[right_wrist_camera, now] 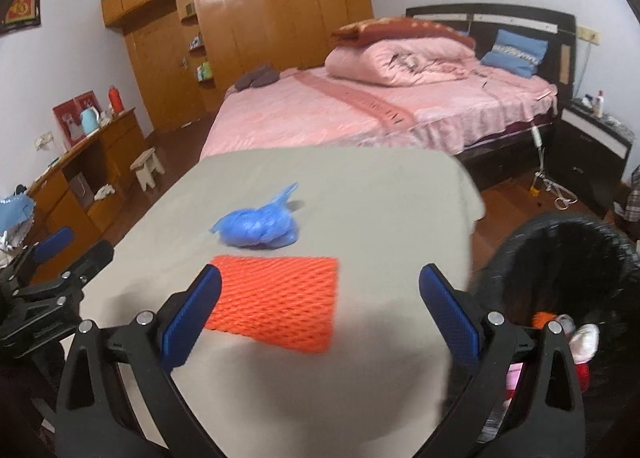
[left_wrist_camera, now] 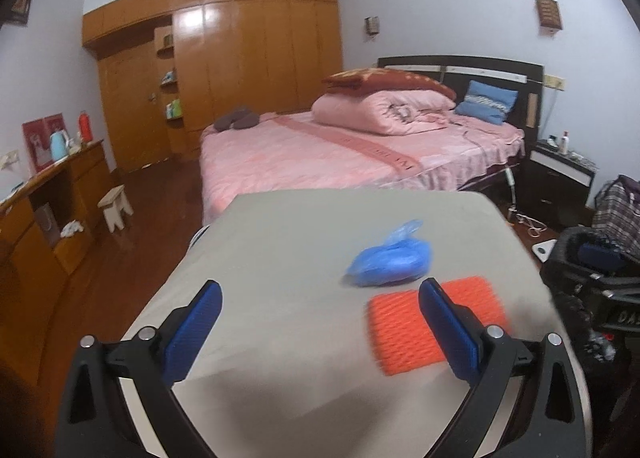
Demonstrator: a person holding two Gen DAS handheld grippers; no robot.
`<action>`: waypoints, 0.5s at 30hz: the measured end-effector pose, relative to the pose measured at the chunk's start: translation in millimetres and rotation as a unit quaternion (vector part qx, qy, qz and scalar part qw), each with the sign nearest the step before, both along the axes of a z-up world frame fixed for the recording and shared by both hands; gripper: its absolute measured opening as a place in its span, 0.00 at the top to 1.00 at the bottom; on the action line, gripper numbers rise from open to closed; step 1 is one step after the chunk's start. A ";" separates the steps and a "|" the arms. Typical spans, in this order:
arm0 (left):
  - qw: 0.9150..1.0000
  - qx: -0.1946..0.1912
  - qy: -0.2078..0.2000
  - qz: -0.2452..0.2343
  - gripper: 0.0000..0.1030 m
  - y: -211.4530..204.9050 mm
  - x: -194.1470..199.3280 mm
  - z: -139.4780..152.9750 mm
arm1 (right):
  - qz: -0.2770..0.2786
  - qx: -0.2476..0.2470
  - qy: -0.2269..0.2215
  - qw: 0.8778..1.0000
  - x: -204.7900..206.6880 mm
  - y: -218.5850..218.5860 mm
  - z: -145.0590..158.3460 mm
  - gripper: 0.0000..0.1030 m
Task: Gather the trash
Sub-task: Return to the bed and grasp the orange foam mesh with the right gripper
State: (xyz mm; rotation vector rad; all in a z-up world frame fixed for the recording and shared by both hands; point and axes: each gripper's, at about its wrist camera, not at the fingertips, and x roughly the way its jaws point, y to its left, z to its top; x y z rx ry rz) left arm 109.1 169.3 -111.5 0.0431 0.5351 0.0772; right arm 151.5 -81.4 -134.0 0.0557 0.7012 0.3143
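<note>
Left gripper and right gripper both hover released and empty above the counter, where the crumpled blue bag lies just beside the orange foam net.

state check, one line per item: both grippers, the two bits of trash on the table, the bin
left gripper: open, empty, over the table.
right gripper: open, empty, over the table.
blue plastic bag: crumpled, lying on the table, not gripped.
orange foam net: lying flat on the table, nearer than the bag, not gripped.
black bin: beside the table's right edge, open top, some trash already inside.
table: covered with a grey cloth.
</note>
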 end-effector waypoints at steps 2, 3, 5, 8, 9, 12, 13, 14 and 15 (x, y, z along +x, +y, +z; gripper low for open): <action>1.000 -0.001 0.006 0.011 0.06 10.6 0.4 -6.3 | 0.003 -0.003 0.010 1.000 5.8 10.7 -9.0 0.07; 1.000 -0.001 0.008 0.016 0.06 15.7 0.9 -8.9 | 0.005 -0.005 0.016 1.000 9.3 17.5 -15.0 0.07; 1.000 -0.001 0.011 0.022 0.06 21.2 2.3 -13.4 | 0.007 -0.009 0.024 1.000 13.9 27.8 -24.5 0.07; 0.999 -0.001 0.014 0.031 0.06 30.7 2.8 -18.0 | 0.006 -0.017 0.039 0.999 22.3 40.2 -40.0 0.07; 0.999 -0.001 0.015 0.033 0.06 33.7 3.6 -19.4 | 0.004 -0.020 0.046 0.999 25.4 43.9 -46.0 0.07; 0.999 0.000 0.019 0.036 0.06 39.2 6.5 -22.8 | -0.002 -0.028 0.058 0.998 29.7 50.2 -59.3 0.07; 0.999 0.001 0.021 0.037 0.06 41.3 7.5 -24.5 | -0.002 -0.030 0.061 0.998 30.4 51.3 -62.7 0.07; 0.999 0.001 0.021 0.038 0.06 41.5 7.8 -25.7 | -0.001 -0.034 0.066 0.997 31.2 53.0 -66.1 0.07; 0.999 0.001 0.022 0.038 0.06 42.6 8.5 -26.7 | -0.001 -0.040 0.070 0.997 31.3 54.5 -69.9 0.07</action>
